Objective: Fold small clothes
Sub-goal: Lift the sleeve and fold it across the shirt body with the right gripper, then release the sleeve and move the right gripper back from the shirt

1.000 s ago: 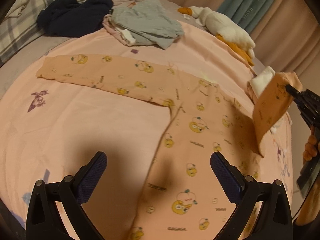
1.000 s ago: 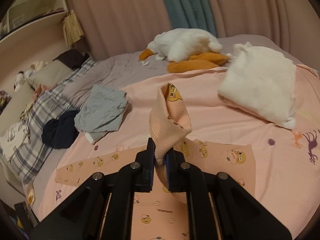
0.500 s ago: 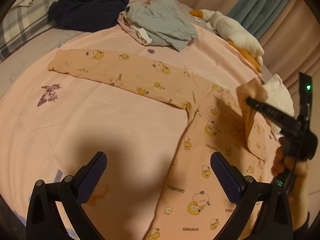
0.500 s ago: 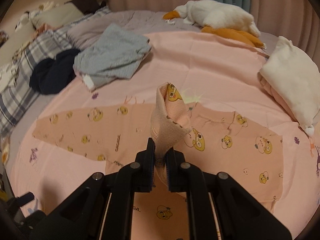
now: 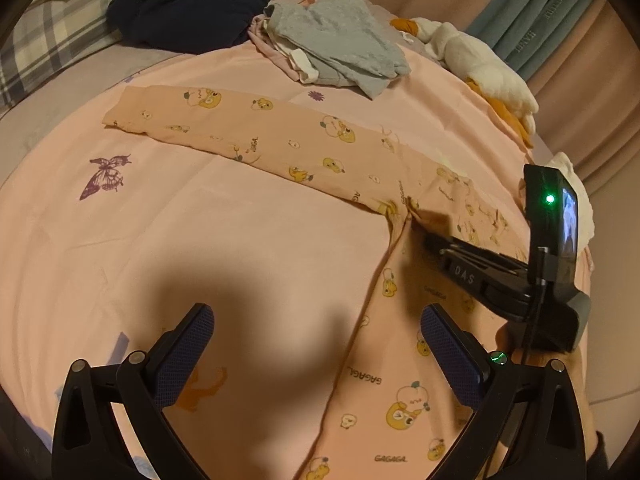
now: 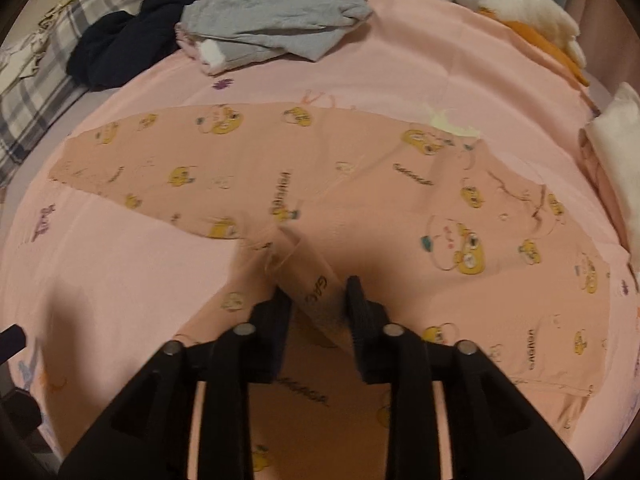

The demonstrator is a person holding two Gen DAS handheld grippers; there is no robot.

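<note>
Right gripper point(image 6: 318, 300) brought down from above bed to crotch of peach printed pants point(image 6: 360, 184), now low over fabric. Raised waistband corner, earlier held up & pinched, now laid over onto pants as a fold point(image 6: 316, 280). Jaws just been opening, fold lying between them, pads no longer pressing. In left wrist view, right gripper point(image 5: 430, 236) moved in from edge toward centre.

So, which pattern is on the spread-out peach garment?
Yellow cartoon ducks and "GAGAGA" lettering cover the spread-out peach garment; right wrist view shows it best.
</note>
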